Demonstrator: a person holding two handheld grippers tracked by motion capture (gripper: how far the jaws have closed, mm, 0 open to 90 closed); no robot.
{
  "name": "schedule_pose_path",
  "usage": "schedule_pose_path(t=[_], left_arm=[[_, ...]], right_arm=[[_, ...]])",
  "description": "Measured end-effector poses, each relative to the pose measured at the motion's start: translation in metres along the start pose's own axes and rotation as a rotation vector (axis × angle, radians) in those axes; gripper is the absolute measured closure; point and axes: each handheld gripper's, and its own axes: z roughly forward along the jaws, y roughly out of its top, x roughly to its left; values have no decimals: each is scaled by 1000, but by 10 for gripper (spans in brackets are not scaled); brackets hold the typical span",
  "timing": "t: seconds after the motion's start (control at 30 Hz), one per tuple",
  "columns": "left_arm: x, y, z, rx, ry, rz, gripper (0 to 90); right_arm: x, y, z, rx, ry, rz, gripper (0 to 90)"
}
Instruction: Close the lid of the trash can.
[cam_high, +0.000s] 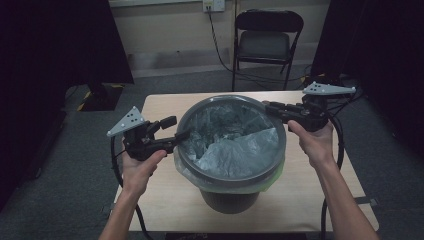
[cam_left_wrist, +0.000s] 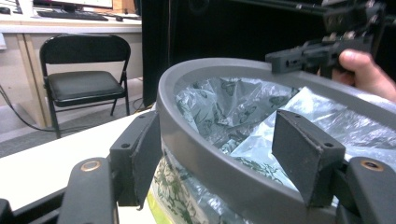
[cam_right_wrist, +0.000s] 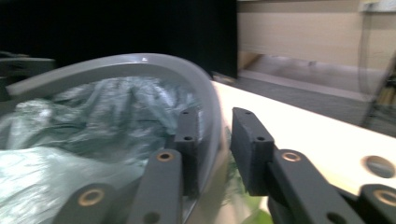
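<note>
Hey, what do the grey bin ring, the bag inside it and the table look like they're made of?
The ring looks like matte grey moulded plastic: smooth, even, with a soft sheen. The bag seems to be thin translucent plastic film, crinkled and glossy. The table looks like pale wood or laminate, matte; the grain is too faint to tell which.

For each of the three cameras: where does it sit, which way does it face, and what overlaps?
High view: overhead, facing forward and down on the bin; both forearms, left gripper and right gripper show.
Left gripper view: rides the left gripper, jaws straddling the grey rim.
Right gripper view: rides the right gripper, straddling the rim's opposite side.
Shared: rim and plastic liner.
</note>
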Motion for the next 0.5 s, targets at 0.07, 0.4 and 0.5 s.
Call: schedule_pose_path(t=[0.07,0.4,0.5], left_arm=[[0,0,0,1,-16,6,382],[-4,-5,0,15,-5,23,461],[-7,-3,1,32,14,43,464]], right_arm=[[2,-2,-1,-17,-7,3,758],[8,-8,-1,-54,-54,-8,781],[8,-8,-1,-49,-54,-3,781]])
